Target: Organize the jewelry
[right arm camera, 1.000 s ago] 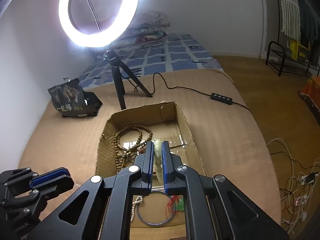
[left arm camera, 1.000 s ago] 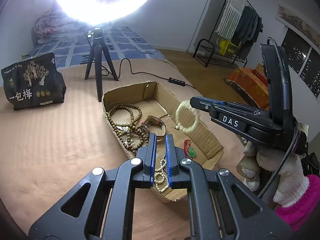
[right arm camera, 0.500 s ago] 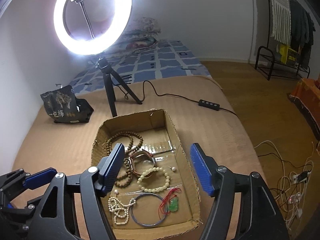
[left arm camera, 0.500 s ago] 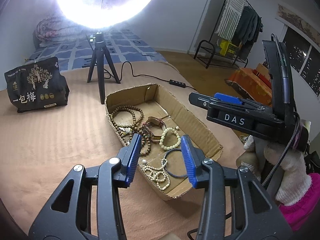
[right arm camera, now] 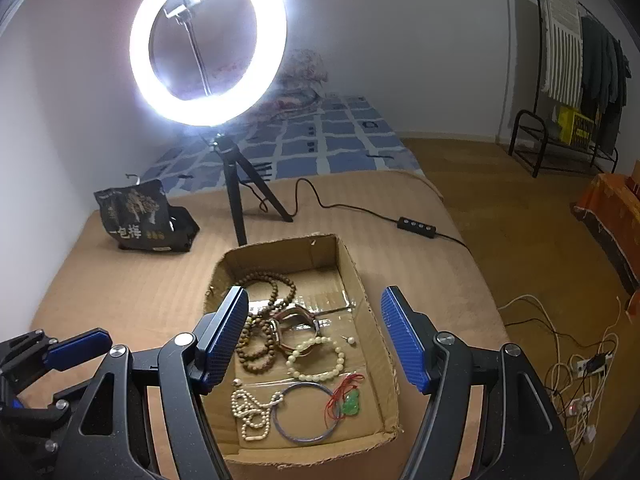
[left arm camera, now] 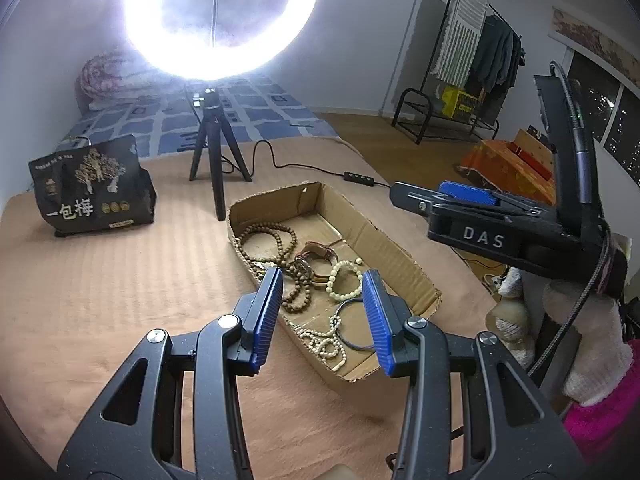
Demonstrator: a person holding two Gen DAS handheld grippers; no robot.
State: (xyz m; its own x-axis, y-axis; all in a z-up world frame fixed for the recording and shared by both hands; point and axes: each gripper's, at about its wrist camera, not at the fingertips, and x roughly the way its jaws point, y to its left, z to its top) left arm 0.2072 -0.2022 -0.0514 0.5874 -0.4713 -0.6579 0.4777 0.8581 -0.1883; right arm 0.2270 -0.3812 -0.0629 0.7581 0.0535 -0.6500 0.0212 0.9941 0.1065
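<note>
A shallow cardboard box point(right arm camera: 362, 280) point(left arm camera: 396, 240) lies on the tan mat. In it lie brown wooden bead strings point(right arm camera: 264, 292), a watch point(right arm camera: 296, 318), a cream bead bracelet point(right arm camera: 318, 360) point(left arm camera: 344, 278), a white pearl necklace point(right arm camera: 250, 412), a blue bangle point(right arm camera: 306, 414) and a green pendant on red cord point(right arm camera: 351, 402). My right gripper point(right arm camera: 316, 336) is open and empty above the box. My left gripper point(left arm camera: 324, 312) is open and empty above the box's near left side. The right gripper also shows at the right in the left wrist view point(left arm camera: 460, 204).
A lit ring light on a black tripod point(right arm camera: 240, 196) stands behind the box, its cable and switch point(right arm camera: 416, 224) running right. A black snack bag point(right arm camera: 140, 216) stands at the back left. Loose cables point(right arm camera: 572, 368) lie on the floor to the right.
The right gripper opened and let the cream bead bracelet drop into the box. The left gripper opened too. Both pulled back and up from the box.
</note>
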